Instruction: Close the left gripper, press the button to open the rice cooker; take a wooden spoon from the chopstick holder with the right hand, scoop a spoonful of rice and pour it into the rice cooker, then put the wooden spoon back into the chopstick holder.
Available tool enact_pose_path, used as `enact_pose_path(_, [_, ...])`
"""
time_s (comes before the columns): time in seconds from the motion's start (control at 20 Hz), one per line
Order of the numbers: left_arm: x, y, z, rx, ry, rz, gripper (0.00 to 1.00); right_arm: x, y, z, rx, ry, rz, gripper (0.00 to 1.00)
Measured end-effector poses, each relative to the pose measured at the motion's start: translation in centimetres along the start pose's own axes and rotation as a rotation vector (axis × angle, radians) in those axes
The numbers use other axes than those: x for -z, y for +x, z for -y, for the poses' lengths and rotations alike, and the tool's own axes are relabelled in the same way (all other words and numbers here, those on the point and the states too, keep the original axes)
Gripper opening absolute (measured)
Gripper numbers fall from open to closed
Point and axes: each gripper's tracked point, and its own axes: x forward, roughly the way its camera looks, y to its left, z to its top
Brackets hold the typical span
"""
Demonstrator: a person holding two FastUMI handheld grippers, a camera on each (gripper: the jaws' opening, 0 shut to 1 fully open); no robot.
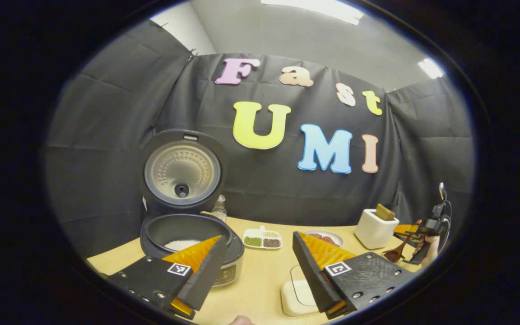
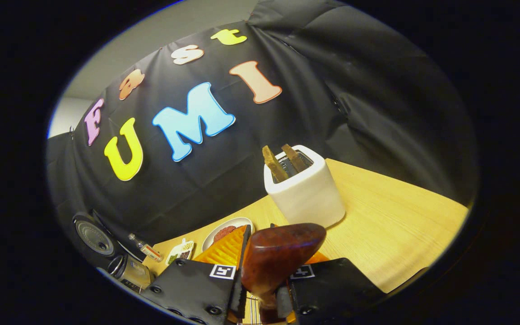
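Holding: right gripper [image 2: 264,289] pinches the wooden spoon [image 2: 280,257] by the neck, both fingers pressed on it, the handle hidden below.
Spoon look: dark reddish-brown mottled wood, glossy, rounded bowl rising up and forward out of the jaws, tilted toward the right finger.
Spoon seen from afar: in the left gripper view it hangs bowl-down from the far gripper [image 1: 415,234], beside a hand [image 1: 431,255].
Chopstick holder [image 2: 304,189]: white, squarish with rounded corners, just ahead of the right jaws and slightly to their right; two flat wooden handles stand in it.
Left gripper [image 1: 257,266]: jaws spread wide, nothing between them.
Rice cooker [image 1: 190,234]: ahead of the left finger, lid [image 1: 182,171] standing upright and open, dark inner pot with a patch of white rice at the bottom.
Between the left jaws, farther off: small divided dish [image 1: 262,238] of grains on the wooden table [image 1: 260,280].
By the right finger: white box [image 1: 298,295], partly covered.
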Motion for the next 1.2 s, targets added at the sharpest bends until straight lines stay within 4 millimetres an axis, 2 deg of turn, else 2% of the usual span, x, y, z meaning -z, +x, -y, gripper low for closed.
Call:
enact_pose_path(0.25, [0.0,-0.1,0.2,-0.010,0.005,-0.001,0.89,2.2,0.2,0.2,0.013,-0.006,-0.050,0.25])
enact_pose_path(0.35, [-0.4,-0.3,0.4,-0.013,0.022,0.008,0.92,2.1,0.3,-0.4,0.004,0.002,-0.047,0.25])
enact_pose_path(0.4, [-0.5,-0.3,0.5,-0.017,0.028,0.013,0.89,1.7,-0.2,-0.6,-0.003,0.004,-0.039,0.22])
enact_pose_path(0.45, [-0.9,-0.5,0.3,-0.023,0.033,0.021,0.91,1.4,-0.7,-0.9,-0.008,-0.004,-0.026,0.27])
enact_pose_path(0.55, [-1.8,-0.7,-0.5,-0.053,0.037,0.048,0.88,0.7,-1.6,-0.8,0.003,-0.071,0.019,0.45])
enact_pose_path(0.65, [-2.3,-0.8,-1.1,-0.082,0.028,0.069,0.88,0.2,-2.6,-0.2,0.039,-0.161,0.057,0.80])
enact_pose_path(0.7, [-2.5,-0.8,-1.4,-0.091,0.024,0.075,0.91,-0.1,-3.2,0.1,0.059,-0.202,0.070,0.97])
enact_pose_path(0.75, [-3.0,-0.8,-2.0,-0.106,0.025,0.083,0.88,-0.4,-3.8,0.4,0.084,-0.240,0.091,0.99])
enact_pose_path(0.8, [-3.6,-0.6,-2.9,-0.122,0.033,0.097,0.92,-1.0,-4.5,0.6,0.104,-0.272,0.116,0.98])
enact_pose_path(0.9, [-5.8,-0.2,-5.1,-0.177,0.069,0.153,0.91,-2.4,-6.1,1.0,0.143,-0.317,0.171,0.98])
enact_pose_path(0.95, [-6.8,0.0,-6.4,-0.218,0.088,0.177,0.88,-3.3,-6.9,1.3,0.163,-0.326,0.199,0.98])
enact_pose_path(1.0, [-7.7,0.0,-7.3,-0.240,0.100,0.199,0.91,-4.2,-7.9,1.3,0.174,-0.333,0.232,0.98])
enact_pose_path(1.1, [-9.0,0.5,-8.4,-0.246,0.106,0.214,0.88,-5.8,-9.4,1.7,0.198,-0.348,0.285,0.98])
enact_pose_path(1.2, [-11.7,1.3,-9.9,-0.262,0.120,0.252,0.88,-6.9,-10.8,1.8,0.208,-0.348,0.313,0.98])
